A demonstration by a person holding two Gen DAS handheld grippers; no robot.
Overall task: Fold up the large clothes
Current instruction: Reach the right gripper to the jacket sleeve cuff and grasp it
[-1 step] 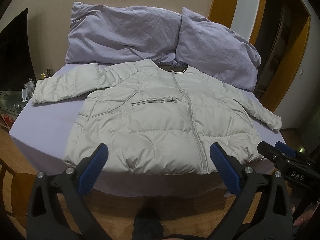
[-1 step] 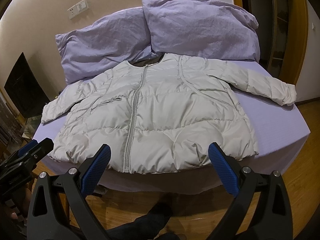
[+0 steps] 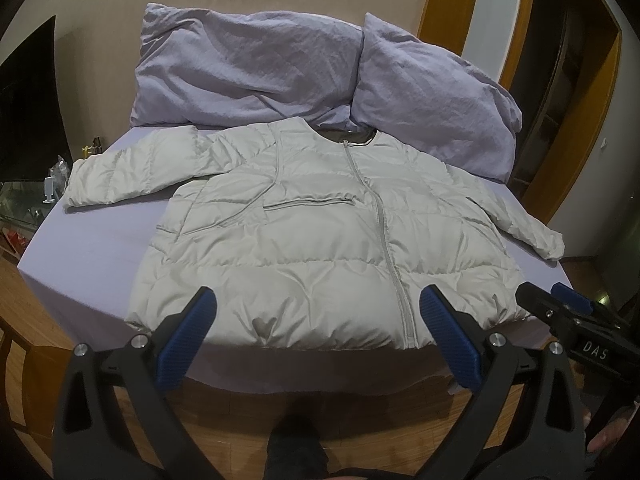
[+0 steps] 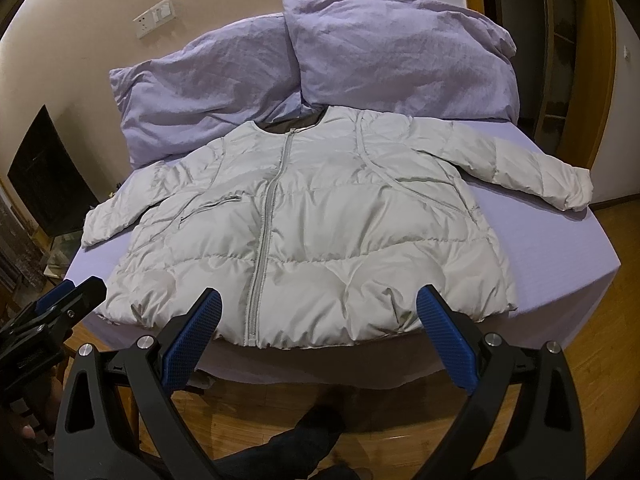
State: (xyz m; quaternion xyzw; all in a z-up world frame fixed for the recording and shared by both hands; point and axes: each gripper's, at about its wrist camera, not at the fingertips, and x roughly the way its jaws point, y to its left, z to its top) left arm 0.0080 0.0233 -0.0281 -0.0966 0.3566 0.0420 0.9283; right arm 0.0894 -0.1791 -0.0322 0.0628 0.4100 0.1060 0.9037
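Observation:
A pale grey puffer jacket [image 3: 304,232] [image 4: 320,216] lies flat and face up on the lavender bed [image 3: 92,248], zipped, with both sleeves spread out. Its hem lies along the bed's near edge. My left gripper [image 3: 316,300] hovers open just before the left half of the hem, with nothing between its blue pads. My right gripper [image 4: 319,299] is open too, in front of the right half of the hem and holding nothing. Each gripper shows at the edge of the other's view: the right gripper [image 3: 560,308] and the left gripper [image 4: 68,296].
Two lavender pillows [image 3: 248,76] [image 3: 432,100] lean on the wall behind the collar. Wooden floor [image 4: 400,420] lies below the bed, with the person's dark-clad leg [image 4: 304,436] on it. A dark cabinet [image 4: 48,176] stands left; a wooden door frame [image 3: 580,120] is at the right.

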